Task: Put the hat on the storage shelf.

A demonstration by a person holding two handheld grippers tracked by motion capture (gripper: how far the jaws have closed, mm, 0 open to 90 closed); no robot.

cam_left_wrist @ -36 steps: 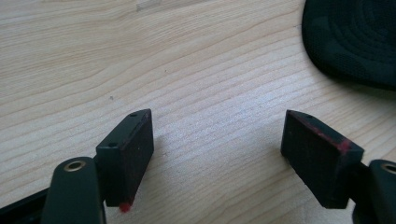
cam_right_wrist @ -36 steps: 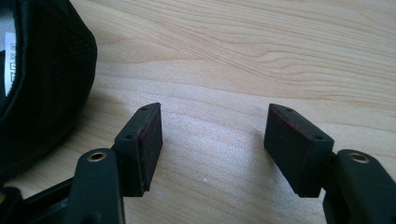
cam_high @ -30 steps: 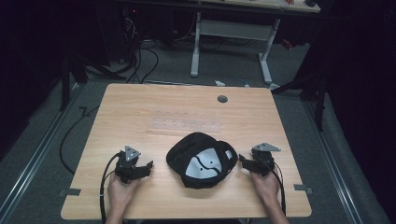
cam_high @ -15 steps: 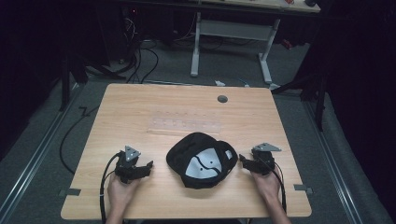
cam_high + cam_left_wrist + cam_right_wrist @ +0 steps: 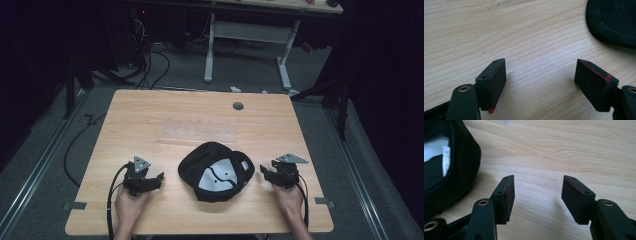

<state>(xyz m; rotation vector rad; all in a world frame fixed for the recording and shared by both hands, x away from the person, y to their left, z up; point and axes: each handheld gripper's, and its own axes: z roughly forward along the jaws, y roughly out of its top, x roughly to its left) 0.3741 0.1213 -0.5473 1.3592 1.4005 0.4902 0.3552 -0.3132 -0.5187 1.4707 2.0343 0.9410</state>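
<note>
A black cap (image 5: 216,170) lies upside down near the front middle of the wooden table (image 5: 200,115), its pale lining facing up. My left gripper (image 5: 156,178) rests on the table to the cap's left, jaws open over bare wood, and the cap's dark brim (image 5: 614,20) shows at the upper right of the left gripper view. My right gripper (image 5: 265,171) rests to the cap's right, close to its edge. Its jaws have just been closing a little and still stand open with nothing between them. The cap's side with a white label (image 5: 446,160) fills the left of the right gripper view.
A clear flat plastic strip (image 5: 197,134) lies on the table beyond the cap. A round grey cable grommet (image 5: 238,106) sits near the far edge. Behind the table stands a white desk frame (image 5: 250,35), with cables (image 5: 150,60) on the floor.
None of the objects have shifted. Both hands and the cap stay where they were.
</note>
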